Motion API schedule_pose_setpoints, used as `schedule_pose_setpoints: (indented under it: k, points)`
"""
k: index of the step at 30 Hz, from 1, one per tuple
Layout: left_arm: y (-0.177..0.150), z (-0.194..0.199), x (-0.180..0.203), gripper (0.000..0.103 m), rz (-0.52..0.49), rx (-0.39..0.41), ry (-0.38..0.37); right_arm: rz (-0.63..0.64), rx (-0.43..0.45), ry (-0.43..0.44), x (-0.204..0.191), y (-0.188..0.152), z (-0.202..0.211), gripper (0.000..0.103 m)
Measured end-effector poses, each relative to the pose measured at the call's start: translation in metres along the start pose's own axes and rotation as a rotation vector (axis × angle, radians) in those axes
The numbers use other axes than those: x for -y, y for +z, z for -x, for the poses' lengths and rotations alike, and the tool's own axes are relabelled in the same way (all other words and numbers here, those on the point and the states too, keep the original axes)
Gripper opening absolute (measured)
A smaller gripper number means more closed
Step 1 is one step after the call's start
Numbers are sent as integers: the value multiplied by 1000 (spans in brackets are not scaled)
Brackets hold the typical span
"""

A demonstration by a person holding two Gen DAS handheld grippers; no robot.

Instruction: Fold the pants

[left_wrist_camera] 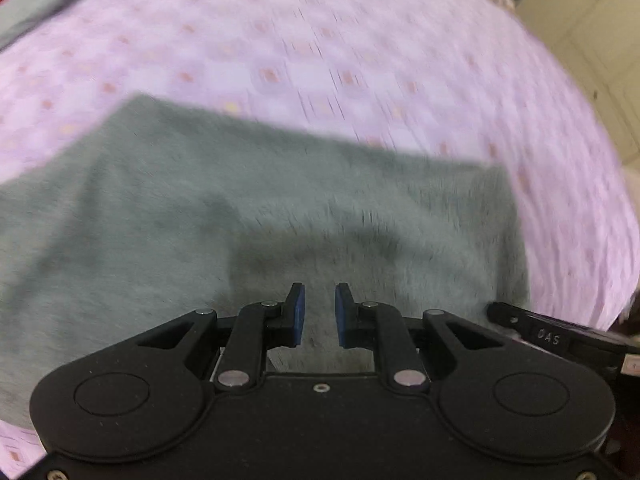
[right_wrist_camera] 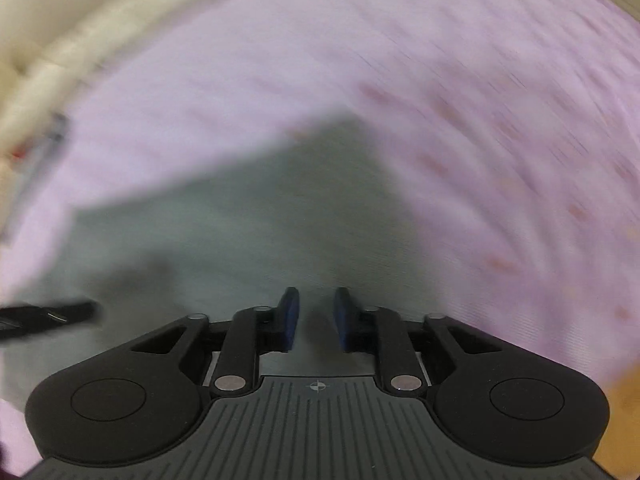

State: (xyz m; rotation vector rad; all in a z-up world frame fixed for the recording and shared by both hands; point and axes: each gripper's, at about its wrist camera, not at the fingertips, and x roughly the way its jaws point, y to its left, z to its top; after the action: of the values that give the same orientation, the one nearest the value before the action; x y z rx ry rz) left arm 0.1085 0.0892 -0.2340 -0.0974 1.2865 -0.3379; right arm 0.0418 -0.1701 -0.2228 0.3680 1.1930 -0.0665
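Note:
Grey pants (left_wrist_camera: 240,208) lie folded flat on a pink patterned bedsheet (left_wrist_camera: 320,60). My left gripper (left_wrist_camera: 320,312) hovers just above the near part of the pants, its blue pads apart and nothing between them. In the right wrist view a corner of the same grey pants (right_wrist_camera: 260,220) points away from me. My right gripper (right_wrist_camera: 316,316) hangs over that corner, pads apart with only cloth showing beyond the gap. Each gripper's black body edges into the other's view, the right gripper's body (left_wrist_camera: 560,336) at the right and the left gripper's body (right_wrist_camera: 48,316) at the left. Both views are motion-blurred.
Another grey garment (left_wrist_camera: 40,0) lies at the bed's far left corner. Cream cabinet doors (left_wrist_camera: 592,40) stand beyond the bed on the right. A cream padded surface (right_wrist_camera: 60,40) borders the bedsheet (right_wrist_camera: 320,60) at upper left. An orange-brown surface (right_wrist_camera: 620,420) shows at lower right.

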Motion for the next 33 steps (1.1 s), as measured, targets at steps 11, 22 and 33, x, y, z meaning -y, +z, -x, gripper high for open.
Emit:
schedule_pose_setpoints:
  k: [11,22,33]
  points:
    - [-30,-19,15,22,74,-37,128,203,90,120,-8,78,14,0]
    - [-41,-26,42,23,65,4,234,313,15,97,-11,102,-36,0]
    - [-42,38,-22,24,343,106,269,407,-1,74,-19,105,-33,0]
